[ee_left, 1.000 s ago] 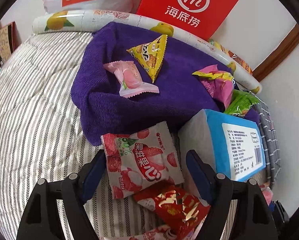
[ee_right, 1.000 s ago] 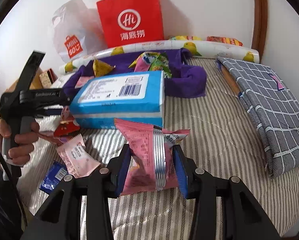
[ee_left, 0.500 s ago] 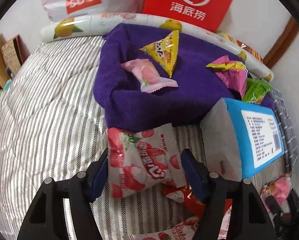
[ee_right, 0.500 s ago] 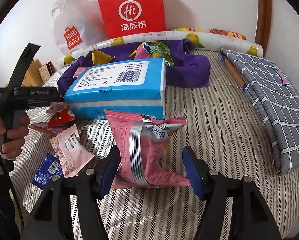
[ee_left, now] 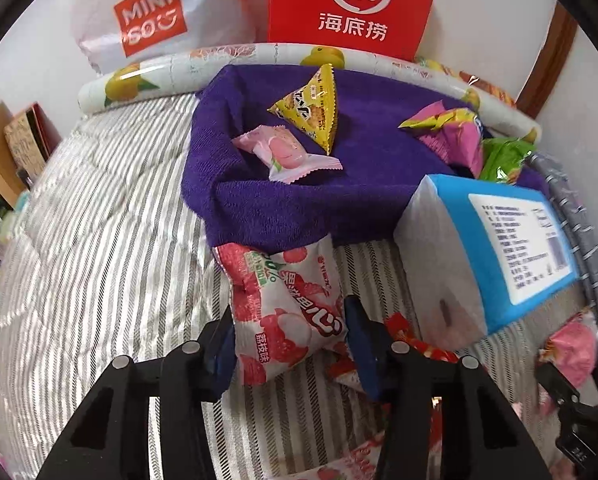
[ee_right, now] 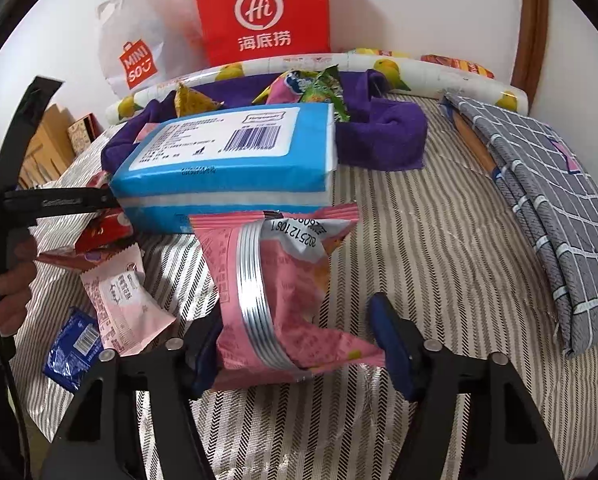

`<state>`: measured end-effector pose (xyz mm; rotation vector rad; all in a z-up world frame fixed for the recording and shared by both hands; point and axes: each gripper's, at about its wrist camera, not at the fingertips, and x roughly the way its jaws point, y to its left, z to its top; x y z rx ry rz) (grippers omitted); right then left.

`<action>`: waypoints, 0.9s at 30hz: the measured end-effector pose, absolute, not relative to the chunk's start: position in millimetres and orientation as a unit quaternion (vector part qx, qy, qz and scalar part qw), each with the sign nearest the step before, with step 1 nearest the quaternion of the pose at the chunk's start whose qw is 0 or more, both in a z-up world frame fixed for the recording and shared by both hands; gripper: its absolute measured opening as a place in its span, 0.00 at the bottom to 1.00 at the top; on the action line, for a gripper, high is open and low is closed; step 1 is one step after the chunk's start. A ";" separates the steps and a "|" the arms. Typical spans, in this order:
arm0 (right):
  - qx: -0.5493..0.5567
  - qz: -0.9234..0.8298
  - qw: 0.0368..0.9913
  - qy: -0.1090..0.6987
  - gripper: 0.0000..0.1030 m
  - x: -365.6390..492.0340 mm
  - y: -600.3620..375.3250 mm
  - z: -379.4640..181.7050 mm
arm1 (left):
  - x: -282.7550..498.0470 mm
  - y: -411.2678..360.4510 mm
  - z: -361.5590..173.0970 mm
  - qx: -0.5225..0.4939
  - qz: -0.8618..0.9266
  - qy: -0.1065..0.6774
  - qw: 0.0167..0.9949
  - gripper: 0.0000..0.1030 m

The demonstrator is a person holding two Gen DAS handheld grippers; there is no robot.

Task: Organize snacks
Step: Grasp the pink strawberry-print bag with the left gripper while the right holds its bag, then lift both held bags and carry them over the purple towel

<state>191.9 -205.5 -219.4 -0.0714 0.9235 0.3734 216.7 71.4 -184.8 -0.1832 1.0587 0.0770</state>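
My left gripper (ee_left: 287, 340) is shut on a white lychee snack packet (ee_left: 283, 308), held just short of the purple towel (ee_left: 259, 196). On the towel lie a pink candy packet (ee_left: 283, 152), a yellow triangular packet (ee_left: 311, 108), and pink (ee_left: 455, 136) and green (ee_left: 503, 160) packets. My right gripper (ee_right: 299, 344) is open around a pink snack packet (ee_right: 283, 280) lying on the striped bed, in front of the blue tissue pack (ee_right: 227, 160). The left gripper also shows at the left of the right wrist view (ee_right: 59, 202).
Red (ee_right: 103, 232), pink-white (ee_right: 119, 300) and blue (ee_right: 75, 348) packets lie on the striped cover at left. A red Hi bag (ee_left: 351, 4) and a Miniso bag (ee_left: 151, 20) stand against the wall behind a rolled mat (ee_left: 159, 76). A folded grey checked cloth (ee_right: 539, 192) lies at right.
My left gripper closed on the lychee packet and moved it toward the towel. My right gripper opened and let go of the pink packet, which now rests on the bed.
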 end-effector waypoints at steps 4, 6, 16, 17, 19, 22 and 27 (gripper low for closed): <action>-0.034 0.181 0.884 0.430 0.63 183.9 -204.4 -207.6 | 209.8 75.5 -182.3 -0.110 0.021 0.501 0.858 0.37; -0.035 0.184 0.886 0.425 0.63 180.1 -202.9 -201.6 | 204.0 76.0 -179.5 -0.112 0.015 0.497 0.860 0.37; -0.036 0.184 0.897 0.401 0.63 162.9 -196.0 -167.9 | 180.2 84.8 -161.8 -0.148 -0.002 0.485 0.862 0.37; -0.037 0.184 0.898 0.399 0.63 161.0 -195.9 -165.6 | 177.4 84.9 -158.1 -0.150 -0.005 0.482 0.863 0.37; -0.035 0.182 0.900 0.395 0.63 157.8 -194.5 -158.9 | 171.7 83.7 -150.4 -0.152 -0.009 0.477 0.866 0.37; -0.027 0.182 0.903 0.389 0.63 155.6 -194.0 -150.2 | 164.0 77.6 -138.0 -0.150 -0.020 0.472 0.868 0.37; -0.013 0.176 0.908 0.379 0.63 153.7 -194.7 -132.7 | 155.0 64.5 -122.6 -0.148 -0.040 0.462 0.873 0.37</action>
